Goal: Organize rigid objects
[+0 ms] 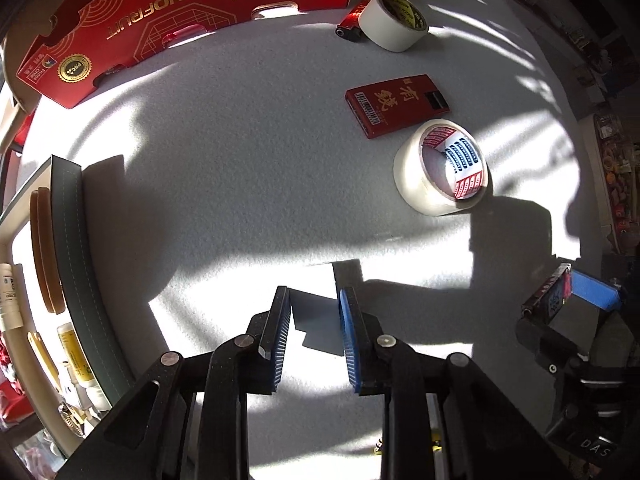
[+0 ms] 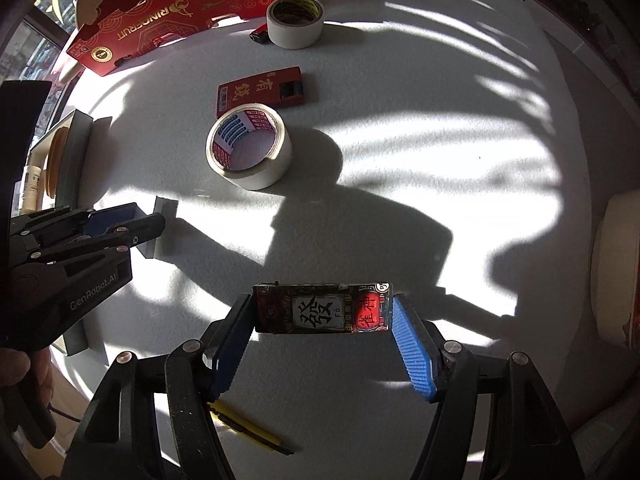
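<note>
My left gripper [image 1: 315,294] points down over the white table [image 1: 240,160], shut on a small flat grey box [image 1: 316,320] that sits edge-on between its blue pads. The right wrist view shows this gripper [image 2: 136,228] at the left, with the grey box [image 2: 162,210]. My right gripper [image 2: 322,310] is shut on a dark printed card box [image 2: 316,314], held by its two short ends above the table. On the table lie a red box with gold characters [image 2: 260,92], a clear tape roll [image 2: 248,146], a white tape roll [image 2: 294,20] and a red lighter [image 2: 259,35].
A red RINOFRUIT carton [image 1: 160,28] stands along the far edge. A grey-walled tray [image 1: 76,240] at the left holds brown tape rolls and tubes. A yellow utility knife [image 2: 248,428] lies on the table under my right gripper. Strong sunlight and shadows cross the table.
</note>
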The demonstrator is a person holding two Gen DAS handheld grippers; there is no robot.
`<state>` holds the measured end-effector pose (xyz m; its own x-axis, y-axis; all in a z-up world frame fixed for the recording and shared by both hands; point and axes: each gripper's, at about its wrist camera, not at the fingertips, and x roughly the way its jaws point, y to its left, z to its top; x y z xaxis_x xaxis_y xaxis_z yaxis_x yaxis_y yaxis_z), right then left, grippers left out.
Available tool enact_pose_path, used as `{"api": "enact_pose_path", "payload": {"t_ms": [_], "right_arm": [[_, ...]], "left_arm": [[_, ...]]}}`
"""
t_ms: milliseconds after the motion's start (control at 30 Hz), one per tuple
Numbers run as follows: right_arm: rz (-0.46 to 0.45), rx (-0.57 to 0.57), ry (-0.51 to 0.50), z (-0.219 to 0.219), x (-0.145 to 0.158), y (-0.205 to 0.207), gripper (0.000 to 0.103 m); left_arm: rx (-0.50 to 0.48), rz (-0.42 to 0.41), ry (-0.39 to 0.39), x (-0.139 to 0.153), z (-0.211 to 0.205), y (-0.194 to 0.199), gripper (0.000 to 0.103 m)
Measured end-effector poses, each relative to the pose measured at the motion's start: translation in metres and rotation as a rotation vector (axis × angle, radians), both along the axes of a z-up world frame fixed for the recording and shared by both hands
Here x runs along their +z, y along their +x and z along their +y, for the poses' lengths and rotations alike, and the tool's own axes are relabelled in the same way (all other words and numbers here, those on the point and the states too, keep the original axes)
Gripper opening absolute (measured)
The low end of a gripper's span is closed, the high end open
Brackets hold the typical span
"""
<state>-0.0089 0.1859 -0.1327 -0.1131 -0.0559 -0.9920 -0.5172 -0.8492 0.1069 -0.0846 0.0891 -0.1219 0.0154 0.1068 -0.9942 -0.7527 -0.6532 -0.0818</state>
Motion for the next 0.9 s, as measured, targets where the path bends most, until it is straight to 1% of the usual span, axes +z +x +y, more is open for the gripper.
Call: {"api": "enact_pose_path", "payload": {"t_ms": [100,200,267,333,433,533,600,700,900], "right_arm": [[0.011,-0.043,-0.035,-0.01,0.005,0.017,0.069],[0.009,-0.061,-0.064,-0.025,0.008,0.033,0.069],[-0.003,-0.06,-0.077,-0.036,0.009,0.042,0.069],[-0.012,-0.061,-0.084,-0.04,0.006,0.051,0.069],[-0.017,-0.078,-0.095,-0.05,0.014,0.061,0.069],[-0.021,-0.082,-0.096,-0.052,0.026,0.069,0.069],[-0.02,-0.068,-0.08,-0.057,0.029,0.066,0.069],[-0.006,-0.044,-0.056,-0.06,0.041,0.062,0.069],[0.039,0.004,-0.013,-0.066,0.06,0.04,0.069]], "left_arm": [[-0.026,-0.027,0.034,0.018,-0.015,0.018,0.027],[-0.065,-0.054,0.058,0.034,-0.03,0.037,0.027],[-0.097,-0.082,0.07,0.035,-0.041,0.046,0.027],[-0.136,-0.108,0.084,0.042,-0.049,0.056,0.027],[-0.203,-0.128,0.106,0.051,-0.063,0.066,0.027],[-0.267,-0.125,0.124,0.06,-0.073,0.07,0.027],[-0.292,-0.126,0.141,0.068,-0.078,0.072,0.027],[-0.318,-0.1,0.164,0.08,-0.087,0.07,0.027],[-0.296,-0.048,0.19,0.097,-0.099,0.061,0.027]]}}
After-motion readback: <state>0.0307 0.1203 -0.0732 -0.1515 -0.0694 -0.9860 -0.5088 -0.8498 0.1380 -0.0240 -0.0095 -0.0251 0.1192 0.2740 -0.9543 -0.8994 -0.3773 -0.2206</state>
